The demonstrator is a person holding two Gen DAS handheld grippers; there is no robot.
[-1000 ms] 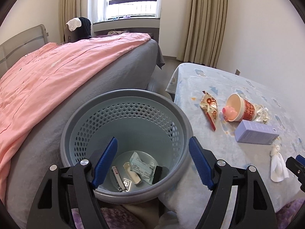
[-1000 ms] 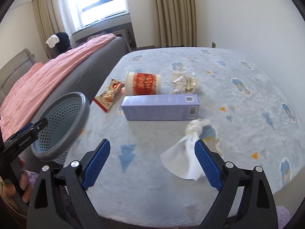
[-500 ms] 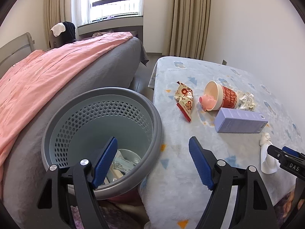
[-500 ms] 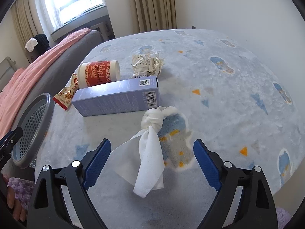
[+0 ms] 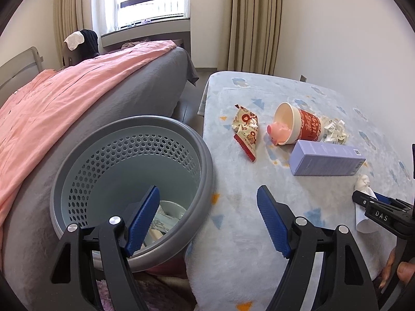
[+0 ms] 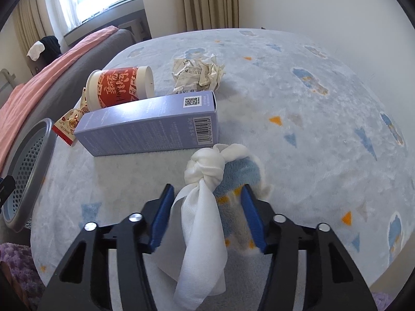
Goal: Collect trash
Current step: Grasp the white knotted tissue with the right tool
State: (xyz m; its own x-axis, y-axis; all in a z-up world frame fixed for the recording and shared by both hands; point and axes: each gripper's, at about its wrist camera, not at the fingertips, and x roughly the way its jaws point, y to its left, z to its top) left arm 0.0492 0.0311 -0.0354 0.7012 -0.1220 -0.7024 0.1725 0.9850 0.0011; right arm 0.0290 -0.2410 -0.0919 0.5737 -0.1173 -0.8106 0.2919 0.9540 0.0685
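Currently my right gripper [image 6: 206, 215] is down over the knotted white tissue [image 6: 205, 202] on the bench [image 6: 311, 134]. Its jaws have just been closing and now stand partway in, with the tissue's tail lying between them. A gap shows on each side of the tissue, so the pads are not yet pressing on it. The tissue's knot sits just ahead of the jaw tips, close to the near end of the purple box [image 6: 153, 127].

My left gripper [image 5: 207, 223] hangs with its jaws spread wide and nothing between them. One finger is over the mouth of the grey bin [image 5: 129, 181], the other over the bench edge. The bin stands between the bench and the bed [image 5: 77, 108] and has a few scraps at the bottom.

Other trash on the bench, in the left view:
- snack wrapper [image 5: 246, 129], flat, nearest the bin side
- red and white cup [image 5: 298, 124] on its side, mouth toward the wrapper, something pink [image 5: 278, 131] spilling from it
- crumpled paper [image 5: 334, 132] touching the cup's base end
- purple box just in front of the cup and paper

From the left view my right gripper shows at the right edge, on the tissue, with my fingers [image 5: 396, 272] behind it
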